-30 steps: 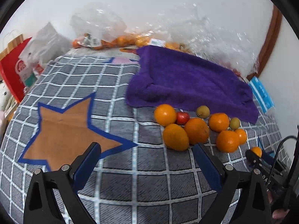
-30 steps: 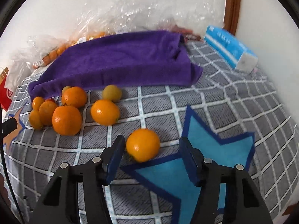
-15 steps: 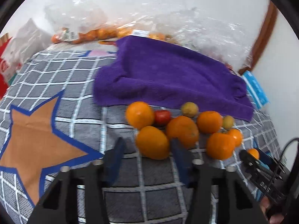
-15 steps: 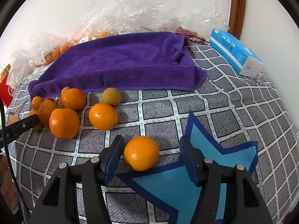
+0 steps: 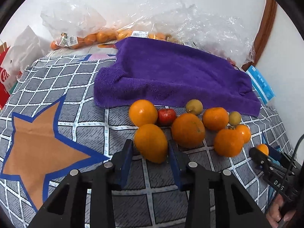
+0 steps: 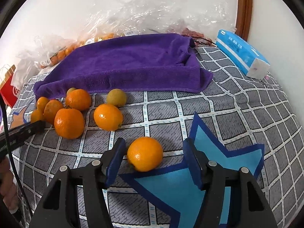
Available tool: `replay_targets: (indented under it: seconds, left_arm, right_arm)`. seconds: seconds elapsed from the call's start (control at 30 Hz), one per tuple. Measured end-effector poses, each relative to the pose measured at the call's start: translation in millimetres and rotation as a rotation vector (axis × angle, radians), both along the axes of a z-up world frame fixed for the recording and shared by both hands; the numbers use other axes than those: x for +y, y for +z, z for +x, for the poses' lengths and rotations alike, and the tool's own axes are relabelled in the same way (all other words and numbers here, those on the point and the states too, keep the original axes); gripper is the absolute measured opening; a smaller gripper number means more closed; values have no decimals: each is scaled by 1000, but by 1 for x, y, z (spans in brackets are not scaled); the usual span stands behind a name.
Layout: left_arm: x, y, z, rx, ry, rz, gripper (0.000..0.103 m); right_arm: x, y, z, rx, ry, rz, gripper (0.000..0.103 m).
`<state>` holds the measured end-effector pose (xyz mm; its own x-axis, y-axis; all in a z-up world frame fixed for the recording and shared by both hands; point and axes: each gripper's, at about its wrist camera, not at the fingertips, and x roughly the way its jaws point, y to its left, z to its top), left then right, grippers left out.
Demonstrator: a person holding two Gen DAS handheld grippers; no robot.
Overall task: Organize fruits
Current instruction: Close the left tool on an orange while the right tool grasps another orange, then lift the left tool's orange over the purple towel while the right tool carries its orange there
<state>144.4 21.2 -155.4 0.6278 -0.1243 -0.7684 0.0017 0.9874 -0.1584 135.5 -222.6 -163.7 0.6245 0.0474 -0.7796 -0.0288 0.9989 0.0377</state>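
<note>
Several oranges, a red fruit (image 5: pixel 166 114) and small yellow-green fruits (image 5: pixel 194 106) lie in a cluster on the checked cloth in front of a purple towel (image 5: pixel 171 76). My left gripper (image 5: pixel 151 148) has its blue pads closed against the sides of the nearest orange (image 5: pixel 151 142), which rests on the cloth. My right gripper (image 6: pixel 154 150) is open around a single orange (image 6: pixel 144 153) at the tip of the blue star patch (image 6: pixel 190 186); its pads stand apart from it. The orange star patch (image 5: pixel 38 144) lies at the left.
Clear plastic bags with more oranges (image 5: pixel 91 38) lie behind the towel against the wall. A blue tissue pack (image 6: pixel 243 53) sits at the right edge. A red paper bag (image 5: pixel 4 79) stands at the far left. A wooden frame (image 6: pixel 245 9) rises at the back right.
My left gripper has moved forward to the cluster and closed its jaws from wide open onto the nearest orange. My right gripper has stayed open around its orange, shifting only slightly.
</note>
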Motion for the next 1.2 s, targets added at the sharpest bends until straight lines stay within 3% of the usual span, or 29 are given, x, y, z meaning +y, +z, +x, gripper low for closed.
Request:
replay_targets:
  seconds: [0.17,0.37,0.57,0.7,1.0,1.2]
  left_arm:
    - [0,-2,-2,-30,0,-23,33]
    - [9,-4,-2,-41,24,-104,33]
    - [9,-5,-2,-46,23,-125,33]
    - [14,-5,-4,-56,39,-154,33]
    - [18,1,-10,-106,55,-173,33]
    - [18,3,-12,-126,53,-182,33]
  right_arm:
    - [-4,0,0,-6,-3,26,62]
    - [-3,1,0,-9,21,49,63]
    - [-3,2,-1,-17,37,72,50]
    - [0,3,-4,-22,48,62,34]
    - [11,0,-5,-18,61,-7,36]
    - [7,-1,-6,-23,53,2,34]
